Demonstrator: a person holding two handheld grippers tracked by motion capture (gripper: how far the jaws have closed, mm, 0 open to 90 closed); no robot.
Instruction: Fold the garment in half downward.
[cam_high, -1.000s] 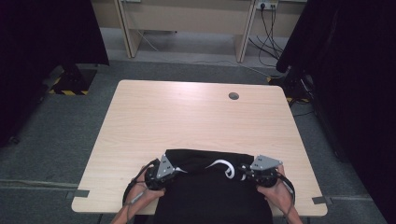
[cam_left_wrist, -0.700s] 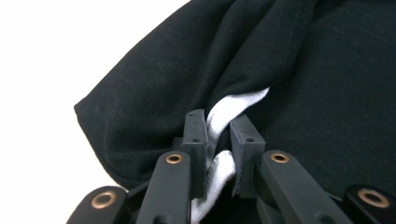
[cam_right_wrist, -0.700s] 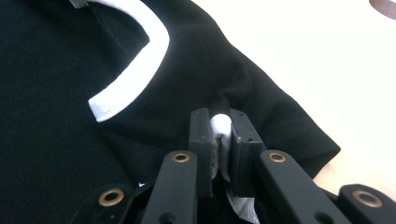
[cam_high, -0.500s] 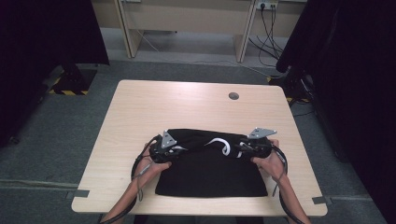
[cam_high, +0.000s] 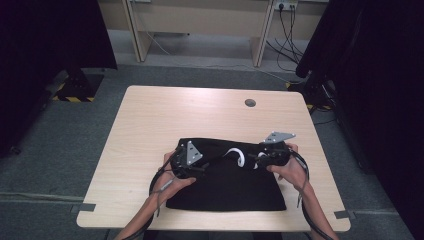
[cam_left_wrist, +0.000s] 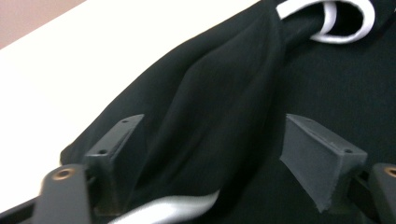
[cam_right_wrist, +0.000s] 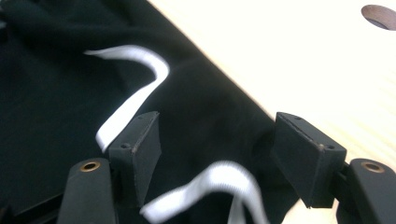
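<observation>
A black cloth (cam_high: 227, 187) with a white strap (cam_high: 238, 154) lies flat on the near half of the wooden table (cam_high: 200, 112). My left gripper (cam_high: 199, 163) rests on the cloth's far left corner, and my right gripper (cam_high: 260, 159) rests on its far right corner. In the left gripper view, the left gripper (cam_left_wrist: 212, 135) is open, its jaws wide apart around a raised fold of the cloth (cam_left_wrist: 219, 107). The strap (cam_left_wrist: 327, 21) loops beyond. In the right gripper view, the right gripper (cam_right_wrist: 217, 133) is also open, over the cloth's edge (cam_right_wrist: 210, 107) and the strap (cam_right_wrist: 135, 93).
A round cable hole (cam_high: 250, 102) sits in the table's far right part, seen also in the right gripper view as the hole (cam_right_wrist: 379, 15). Bare tabletop lies beyond and to both sides of the cloth. Dark curtains and desk legs stand behind the table.
Both grippers moved away from the person and the cloth came up from the front edge onto the table. Since half a second ago the grippers have drawn slightly closer together.
</observation>
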